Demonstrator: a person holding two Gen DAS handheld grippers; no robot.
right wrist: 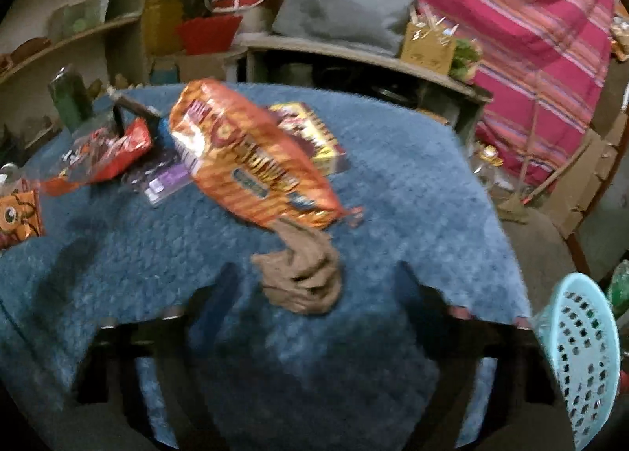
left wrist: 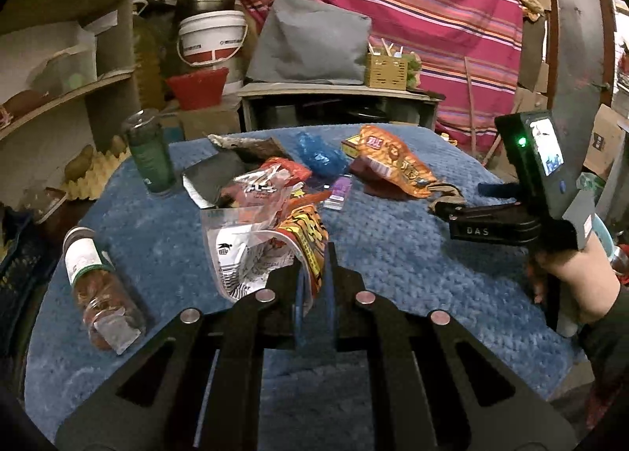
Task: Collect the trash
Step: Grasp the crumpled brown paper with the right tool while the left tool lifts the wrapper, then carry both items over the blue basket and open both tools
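Wrappers (left wrist: pixel 275 215) mid-cloth (left wrist: pixel 393 274), borders bare

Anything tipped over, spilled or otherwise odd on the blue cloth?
Yes: the clear glass jar with a white label lies on its side at the blue cloth's left edge, while the green bottle stands upright. No spill shows.
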